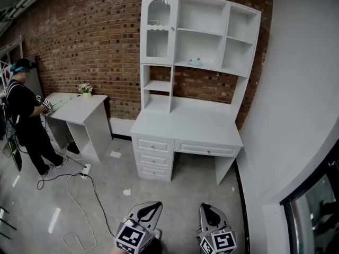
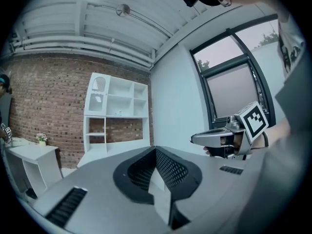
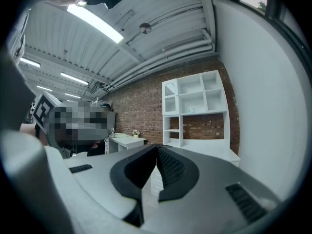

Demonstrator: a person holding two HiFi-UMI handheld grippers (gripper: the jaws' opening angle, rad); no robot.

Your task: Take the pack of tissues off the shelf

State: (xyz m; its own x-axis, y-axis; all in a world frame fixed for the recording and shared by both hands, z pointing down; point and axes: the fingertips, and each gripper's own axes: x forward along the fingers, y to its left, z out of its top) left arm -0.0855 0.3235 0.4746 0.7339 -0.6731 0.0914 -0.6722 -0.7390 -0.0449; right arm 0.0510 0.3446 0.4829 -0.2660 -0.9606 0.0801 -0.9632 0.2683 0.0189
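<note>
Head view: the pack of tissues (image 1: 195, 62) is lying on the shelf (image 1: 212, 67), well apart from both grippers.
Left gripper view: the left gripper (image 2: 155, 150) is clenching on nothing.
Right gripper view: the right gripper (image 3: 157, 147) is clenching empty too; arriving unopened is risking shoving the pack backward.

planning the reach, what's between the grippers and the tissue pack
Head view: only bare floor, then the white desk, its top lying below the tissue pack.

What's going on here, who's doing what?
Someone holds a left claw and a right claw, both shut and empty, well short of the white shelf unit. A small pale item, probably the tissue pack, sits on a middle shelf, untouched. Another person stands at a side desk.
</note>
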